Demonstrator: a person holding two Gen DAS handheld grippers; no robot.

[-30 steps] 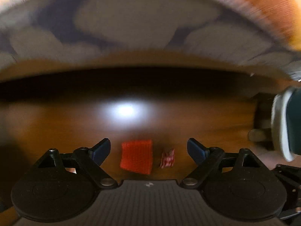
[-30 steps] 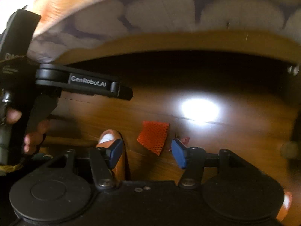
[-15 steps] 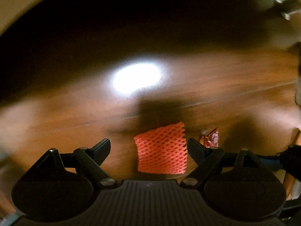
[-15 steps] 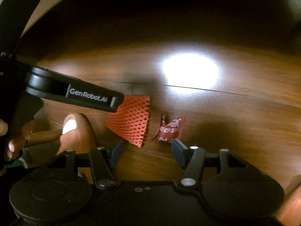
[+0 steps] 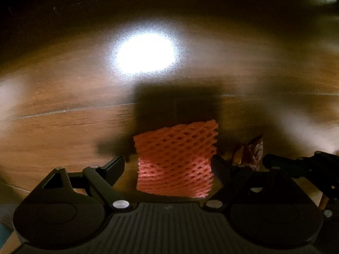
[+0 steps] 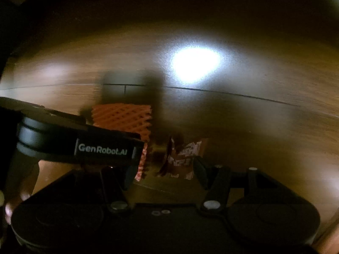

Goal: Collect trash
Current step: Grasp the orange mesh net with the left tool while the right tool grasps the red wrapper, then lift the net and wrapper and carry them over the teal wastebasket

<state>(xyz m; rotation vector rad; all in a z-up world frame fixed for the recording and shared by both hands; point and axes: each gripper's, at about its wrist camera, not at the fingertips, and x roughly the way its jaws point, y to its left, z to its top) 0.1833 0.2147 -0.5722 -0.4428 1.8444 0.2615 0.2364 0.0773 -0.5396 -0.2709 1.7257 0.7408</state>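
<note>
Wooden floor (image 5: 63, 139) carries orange foam net (image 5: 175, 160) beside red wrapper (image 6: 184, 154).

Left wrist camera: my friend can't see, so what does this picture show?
An orange foam net sleeve lies on a dark wooden floor between the open fingers of the left gripper, which are not touching it. A small crumpled red wrapper lies just right of it, and a bright light glare shines on the floor beyond.

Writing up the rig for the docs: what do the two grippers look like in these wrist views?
Both are matte black. The left gripper has two finger arms pivoting on silver screws, round housings at each side and a ribbed plate between them. The right gripper has the same layout, but its middle plate looks smooth. From the right wrist view, the left unit's side carries a white "GenRobot.AI" marking. No cables or sleeves are visible.
</note>
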